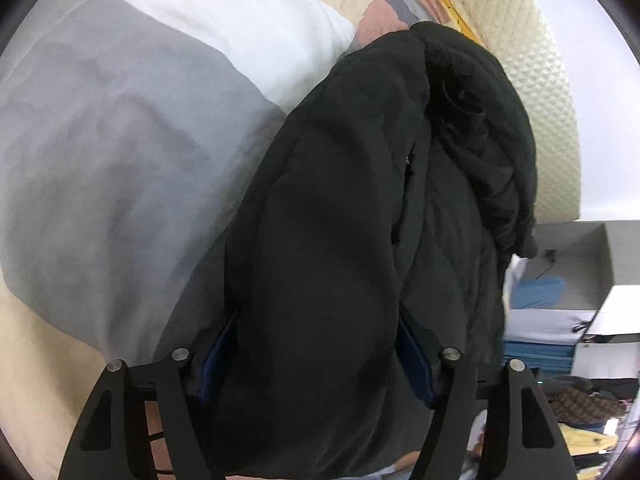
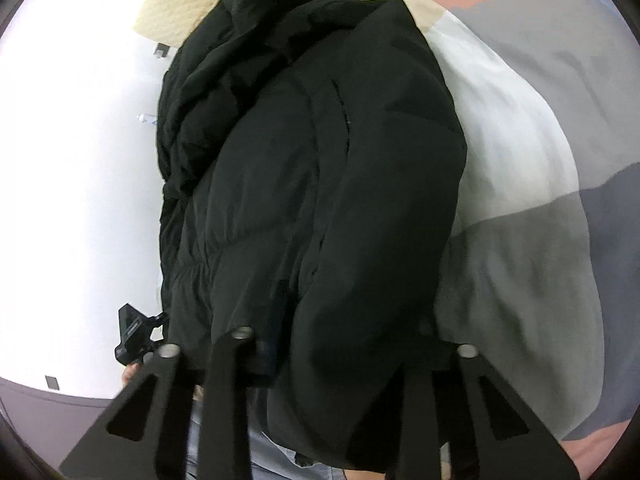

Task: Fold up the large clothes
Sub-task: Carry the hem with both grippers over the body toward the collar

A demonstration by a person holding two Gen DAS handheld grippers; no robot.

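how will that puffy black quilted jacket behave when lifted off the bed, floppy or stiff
Probably floppy: the puffy black quilted jacket droops in soft folds. Likely light for its bulk, as its padding looks airy. Its smooth shell may slip, so the left gripper and right gripper need firm bites.

1. The bulky black padded jacket [image 1: 340,208] lies on the bed's patchwork quilt [image 1: 120,152], its far end toward the cream quilted mattress edge [image 1: 532,80].
2. The left claw [image 1: 320,360] has the jacket's near end between its fingers.
3. The right claw [image 2: 340,344] is also at that near end.
4. An open white box [image 1: 580,264] sits right of the jacket, off the bed.
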